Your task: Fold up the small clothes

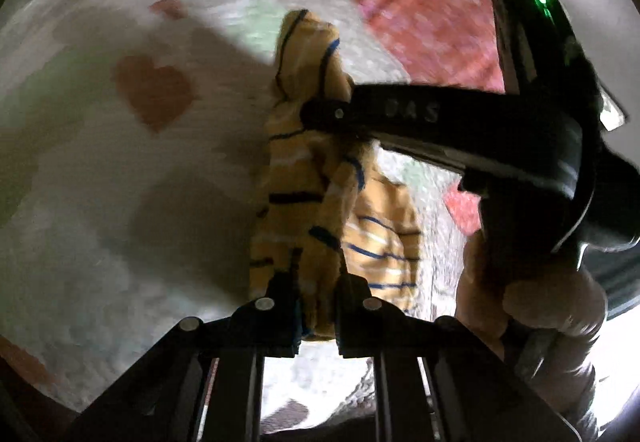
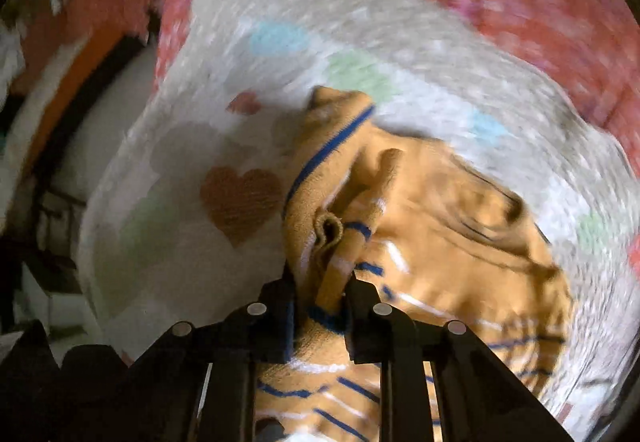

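The left gripper (image 1: 316, 322) pinches one end of the small yellow knit garment with blue and white stripes (image 1: 304, 202). The cloth stretches long and bunched, away toward the right gripper (image 1: 320, 114), which pinches the other end above the fluffy white blanket with coloured hearts (image 1: 120, 182).

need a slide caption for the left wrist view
Left gripper and right gripper both pinch a bunched yellow striped garment above a heart-patterned blanket.
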`<act>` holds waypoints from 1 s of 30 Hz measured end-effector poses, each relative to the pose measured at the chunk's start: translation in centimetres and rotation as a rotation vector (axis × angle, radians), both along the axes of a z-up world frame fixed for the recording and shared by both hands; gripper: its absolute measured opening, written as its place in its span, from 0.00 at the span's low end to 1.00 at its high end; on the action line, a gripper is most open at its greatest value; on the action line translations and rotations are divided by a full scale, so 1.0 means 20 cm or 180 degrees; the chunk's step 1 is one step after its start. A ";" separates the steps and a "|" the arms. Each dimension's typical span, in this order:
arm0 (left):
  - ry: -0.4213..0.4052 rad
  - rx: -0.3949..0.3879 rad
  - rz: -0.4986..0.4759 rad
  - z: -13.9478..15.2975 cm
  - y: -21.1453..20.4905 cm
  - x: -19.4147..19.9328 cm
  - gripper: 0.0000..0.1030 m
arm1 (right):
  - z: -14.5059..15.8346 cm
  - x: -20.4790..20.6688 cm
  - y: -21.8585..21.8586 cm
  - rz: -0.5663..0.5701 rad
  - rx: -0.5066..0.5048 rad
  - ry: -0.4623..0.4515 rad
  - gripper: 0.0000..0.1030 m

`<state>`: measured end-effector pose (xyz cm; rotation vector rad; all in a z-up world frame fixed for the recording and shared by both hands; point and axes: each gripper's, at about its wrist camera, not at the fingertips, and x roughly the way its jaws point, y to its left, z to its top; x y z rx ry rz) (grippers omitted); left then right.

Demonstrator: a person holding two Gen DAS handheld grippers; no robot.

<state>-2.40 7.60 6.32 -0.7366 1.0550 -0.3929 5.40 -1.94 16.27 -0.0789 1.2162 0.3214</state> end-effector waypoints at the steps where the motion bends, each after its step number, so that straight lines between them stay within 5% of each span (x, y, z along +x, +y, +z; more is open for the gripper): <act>1: -0.0030 0.0043 -0.0077 0.03 -0.08 0.01 0.11 | 0.02 -0.03 -0.12 -0.0112 0.0098 -0.0037 0.18; 6: -0.0057 -0.0010 -0.0475 0.11 -0.41 0.01 0.15 | 0.01 -0.11 -0.68 -0.0698 0.0548 -0.0056 0.18; 11: -0.0041 0.0075 -0.0741 0.10 -0.52 -0.11 0.26 | -0.22 -0.24 -1.15 -0.1279 0.0882 0.0083 0.18; 18: 0.0139 0.0385 -0.0556 0.06 -0.45 -0.13 0.27 | -0.34 -0.39 -1.36 -0.1784 0.1215 0.0003 0.37; 21: 0.0154 0.0460 -0.0480 0.05 -0.41 -0.15 0.29 | -0.29 -0.45 -1.40 -0.1800 0.1204 -0.0119 0.40; 25: 0.0203 0.0495 -0.0424 0.02 -0.41 -0.15 0.30 | -0.23 -0.49 -1.39 -0.1717 0.1449 -0.0196 0.57; 30: 0.0247 0.0572 -0.0455 -0.01 -0.45 -0.18 0.30 | -0.33 -0.45 -1.26 -0.1672 0.1450 -0.0046 0.62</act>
